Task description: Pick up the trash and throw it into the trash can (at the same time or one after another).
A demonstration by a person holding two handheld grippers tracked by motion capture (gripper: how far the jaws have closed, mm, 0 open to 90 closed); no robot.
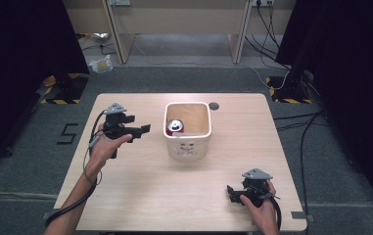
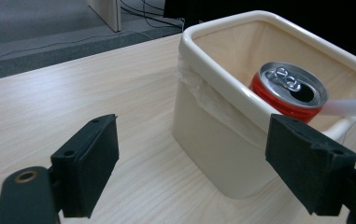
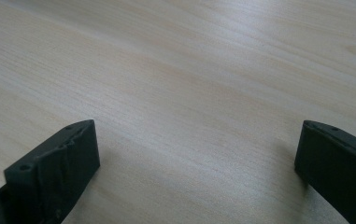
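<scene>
A cream square bin [image 1: 187, 144] stands mid-table with a red soda can [image 1: 175, 127] inside it, leaning by the left wall. In the left gripper view the can [image 2: 291, 91] shows its opened silver top inside the bin [image 2: 222, 140]. My left gripper [image 1: 144, 130] hovers left of the bin, jaws open and empty, pointing at it [image 2: 199, 163]. My right gripper [image 1: 230, 194] rests low near the table's front right, jaws wide open over bare wood [image 3: 199, 163].
The wooden table [image 1: 140, 196] has a round cable hole [image 1: 214, 105] behind the bin. Beyond the table's far edge lie grey carpet, cables and desk legs. Black curtains flank both sides.
</scene>
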